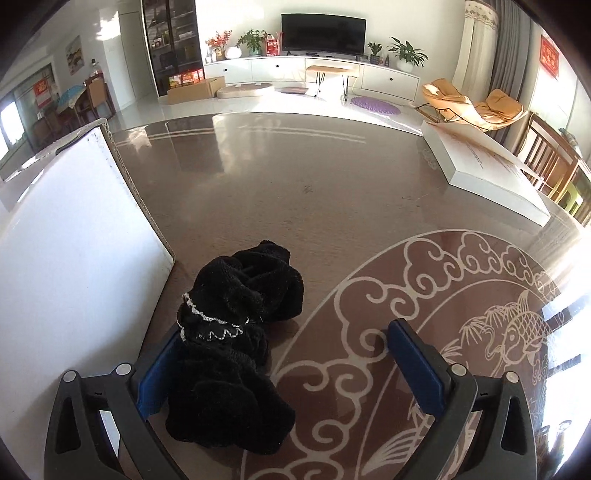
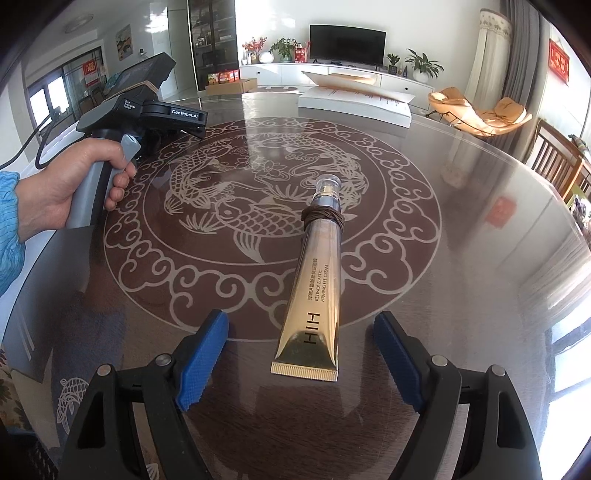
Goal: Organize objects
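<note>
Bright living room, daylit, glare pooling on a glossy pale tiled floor point(image 1: 258, 105). Along the white far wall, a long low white cabinet point(image 1: 325, 72) bearing a dark curved flat-screen television point(image 1: 324, 34), green potted plants point(image 1: 408, 55) and a red-flowered arrangement point(image 1: 218, 41). To the left, a tall dark glass-fronted display cabinet point(image 1: 171, 44) with an open brown cardboard carton point(image 1: 195, 90) at its foot. On the right, grey floor-length curtains point(image 1: 508, 62), a tan cushioned rocking lounger point(image 1: 476, 107) and a slatted wooden chair point(image 1: 546, 158). A round purple mat point(image 1: 375, 107) lying on the floor.
</note>
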The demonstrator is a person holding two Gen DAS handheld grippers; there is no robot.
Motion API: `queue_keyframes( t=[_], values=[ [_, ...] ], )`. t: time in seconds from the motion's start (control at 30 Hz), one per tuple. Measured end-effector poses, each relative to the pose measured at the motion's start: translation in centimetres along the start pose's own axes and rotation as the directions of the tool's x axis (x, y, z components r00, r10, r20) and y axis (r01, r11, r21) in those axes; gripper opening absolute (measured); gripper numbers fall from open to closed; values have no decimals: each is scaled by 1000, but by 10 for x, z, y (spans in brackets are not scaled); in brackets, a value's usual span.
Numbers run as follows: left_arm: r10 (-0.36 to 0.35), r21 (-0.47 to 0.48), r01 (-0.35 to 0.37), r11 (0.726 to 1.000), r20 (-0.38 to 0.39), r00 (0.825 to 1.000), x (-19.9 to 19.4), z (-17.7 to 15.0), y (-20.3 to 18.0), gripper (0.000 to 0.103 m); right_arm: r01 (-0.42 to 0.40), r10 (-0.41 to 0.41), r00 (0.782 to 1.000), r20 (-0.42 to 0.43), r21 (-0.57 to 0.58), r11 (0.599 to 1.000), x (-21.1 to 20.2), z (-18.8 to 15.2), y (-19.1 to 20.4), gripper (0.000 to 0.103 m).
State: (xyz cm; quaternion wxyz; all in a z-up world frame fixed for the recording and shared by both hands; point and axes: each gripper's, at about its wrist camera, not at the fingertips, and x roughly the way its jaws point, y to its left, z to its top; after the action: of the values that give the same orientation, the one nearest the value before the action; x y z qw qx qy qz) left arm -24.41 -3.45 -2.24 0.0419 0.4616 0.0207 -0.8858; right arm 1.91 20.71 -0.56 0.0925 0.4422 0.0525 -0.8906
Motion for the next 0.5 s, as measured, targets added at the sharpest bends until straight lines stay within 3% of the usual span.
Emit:
queue_keyframes(
  t=[0.07,0.13,0.3,0.5],
  values=[
    [-22,31,20,999,51,998,-10,-6,-5,59,0,0,1000,0,0,1000,0,0,-1,82],
    [-53,69,49,996,59,997,-21,-18,-11,47,0,0,1000,-1,2,1000,0,0,0,83],
    [-123,124,116,986,54,991,-64,-77,-26,44,4,-4,1000,-2,2,1000,-2,-2,0,84],
    [-149,184,138,973,49,988,-121,-155,-47,45,4,-4,1000,-2,2,1000,-2,-2,0,84]
  ],
)
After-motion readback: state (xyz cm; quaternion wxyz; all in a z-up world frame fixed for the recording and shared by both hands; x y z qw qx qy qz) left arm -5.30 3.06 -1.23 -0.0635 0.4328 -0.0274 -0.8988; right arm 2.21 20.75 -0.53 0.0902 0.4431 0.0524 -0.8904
